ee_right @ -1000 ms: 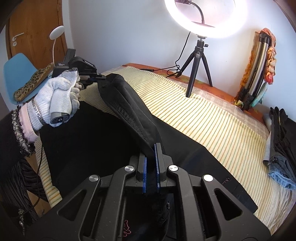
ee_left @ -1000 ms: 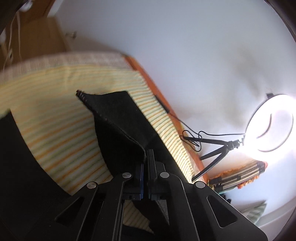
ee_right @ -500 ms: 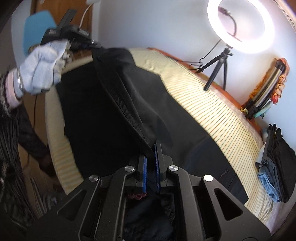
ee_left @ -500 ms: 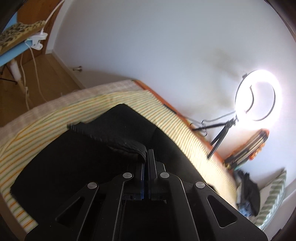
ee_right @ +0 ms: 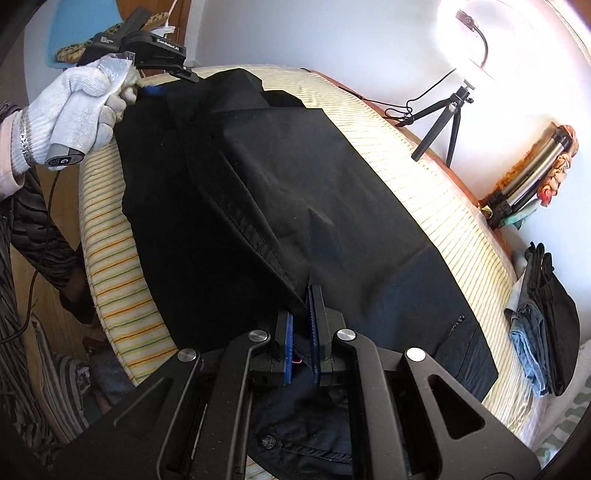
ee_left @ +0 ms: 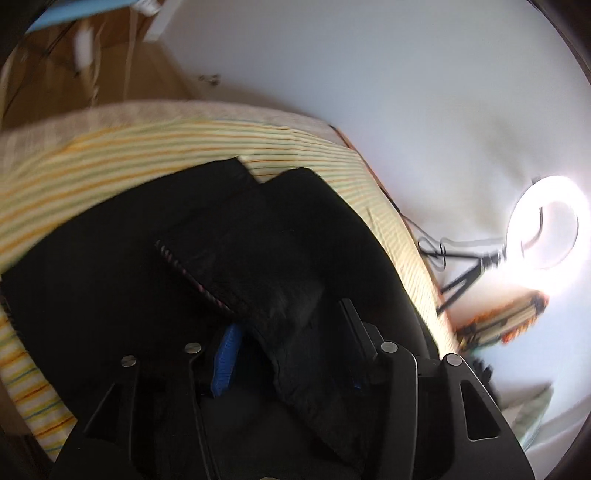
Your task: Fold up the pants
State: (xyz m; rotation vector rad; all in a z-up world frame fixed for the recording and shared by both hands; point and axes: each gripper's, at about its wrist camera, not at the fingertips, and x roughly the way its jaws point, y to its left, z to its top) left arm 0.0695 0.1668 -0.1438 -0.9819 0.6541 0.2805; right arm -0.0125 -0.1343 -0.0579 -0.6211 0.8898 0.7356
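Black pants [ee_right: 332, 177] lie across a striped yellow bed cover [ee_right: 436, 206], with one leg folded over the other. In the left wrist view my left gripper [ee_left: 291, 332] has its jaws wide apart, and a hemmed fold of the pants [ee_left: 258, 280] lies loose between the fingers. The left gripper also shows in the right wrist view [ee_right: 162, 75], held by a white-gloved hand at the bed's far corner. My right gripper [ee_right: 300, 306] is shut on the edge of the pants near the bed's front.
A ring light on a tripod [ee_right: 454, 110] stands at the bed's far side by the wall. Folded clothes [ee_right: 543, 325] lie at the right end of the bed. A blue chair [ee_right: 74, 26] stands behind the left hand. Wood floor lies past the bed corner.
My left gripper has opened and let go of the pants fold, which now rests on the lower leg. The right gripper has kept its grip while the cloth came down onto the bed.
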